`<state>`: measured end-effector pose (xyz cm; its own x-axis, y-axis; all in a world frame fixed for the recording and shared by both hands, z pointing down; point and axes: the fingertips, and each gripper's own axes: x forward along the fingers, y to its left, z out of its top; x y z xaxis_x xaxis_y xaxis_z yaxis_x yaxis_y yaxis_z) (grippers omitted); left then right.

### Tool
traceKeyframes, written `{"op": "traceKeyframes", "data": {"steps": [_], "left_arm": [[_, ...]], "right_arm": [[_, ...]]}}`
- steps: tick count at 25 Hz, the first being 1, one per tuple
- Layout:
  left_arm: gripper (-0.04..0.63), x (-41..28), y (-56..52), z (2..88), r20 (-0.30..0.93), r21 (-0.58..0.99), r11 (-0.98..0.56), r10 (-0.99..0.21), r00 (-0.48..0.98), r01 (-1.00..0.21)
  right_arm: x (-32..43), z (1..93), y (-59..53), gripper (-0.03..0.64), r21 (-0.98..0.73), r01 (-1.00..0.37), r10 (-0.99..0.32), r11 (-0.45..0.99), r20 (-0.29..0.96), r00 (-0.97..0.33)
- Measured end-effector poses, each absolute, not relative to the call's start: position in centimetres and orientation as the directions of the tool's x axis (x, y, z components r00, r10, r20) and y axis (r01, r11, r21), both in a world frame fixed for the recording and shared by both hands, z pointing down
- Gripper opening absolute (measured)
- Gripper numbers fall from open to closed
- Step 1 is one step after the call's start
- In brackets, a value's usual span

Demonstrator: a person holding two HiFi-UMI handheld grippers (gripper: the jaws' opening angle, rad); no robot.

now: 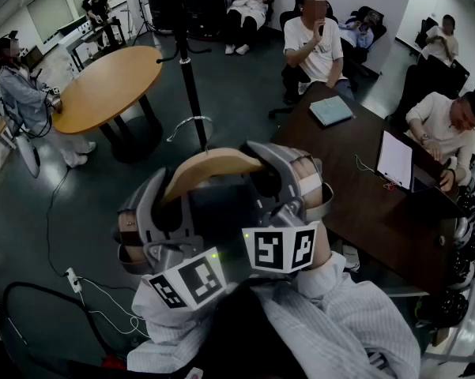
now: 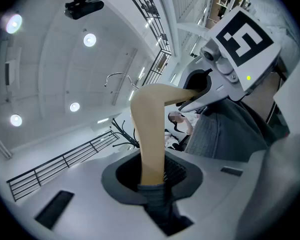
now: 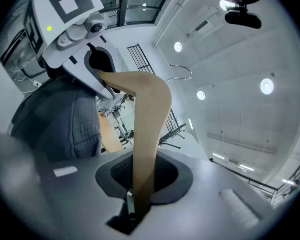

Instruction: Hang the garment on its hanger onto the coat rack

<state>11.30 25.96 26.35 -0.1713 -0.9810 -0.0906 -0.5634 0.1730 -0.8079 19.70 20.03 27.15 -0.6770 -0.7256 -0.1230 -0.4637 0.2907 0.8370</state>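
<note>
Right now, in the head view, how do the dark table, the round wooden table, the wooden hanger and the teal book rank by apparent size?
1. dark table, though partly cut off
2. round wooden table
3. wooden hanger, which looks big only because it is nearest the camera
4. teal book

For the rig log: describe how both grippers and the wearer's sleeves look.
Left gripper and right gripper: bulky grey shells with dark textured jaw pads. Each carries a white cube of black square markers and a green light. Sleeves: pale, thinly striped.
</note>
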Motion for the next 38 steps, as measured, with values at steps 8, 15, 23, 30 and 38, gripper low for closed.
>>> {"op": "traceKeyframes", "data": {"steps": [8, 15, 23, 30, 38], "left_arm": [[0.067, 11.6, 25.3, 26.8, -0.082, -0.808, 0.168, -0.981, -0.174, -0.565], [0.067, 11.9, 25.0, 27.2, -0.079, -0.807, 0.177, -0.978, -0.194, -0.564], [0.069, 12.1, 24.9, 28.2, -0.066, -0.803, 0.195, -0.968, -0.241, -0.563], [0.069, 11.3, 24.5, 29.5, -0.033, -0.801, 0.191, -0.960, -0.277, -0.567], [0.068, 5.2, 21.8, 30.8, -0.006, -0.786, 0.167, -0.965, -0.263, -0.595]], "right_arm": [[20.0, 27.6, 19.4, 0.044, 0.835, -0.455, -0.717, 0.308, -0.110, -0.688], [20.2, 28.0, 18.9, 0.044, 0.834, -0.449, -0.706, 0.321, -0.105, -0.700], [20.2, 29.1, 18.6, 0.044, 0.834, -0.428, -0.677, 0.348, -0.092, -0.730], [19.1, 30.4, 17.9, 0.046, 0.829, -0.403, -0.652, 0.387, -0.063, -0.756], [13.1, 31.5, 15.3, 0.046, 0.836, -0.387, -0.664, 0.390, -0.036, -0.747]]}}
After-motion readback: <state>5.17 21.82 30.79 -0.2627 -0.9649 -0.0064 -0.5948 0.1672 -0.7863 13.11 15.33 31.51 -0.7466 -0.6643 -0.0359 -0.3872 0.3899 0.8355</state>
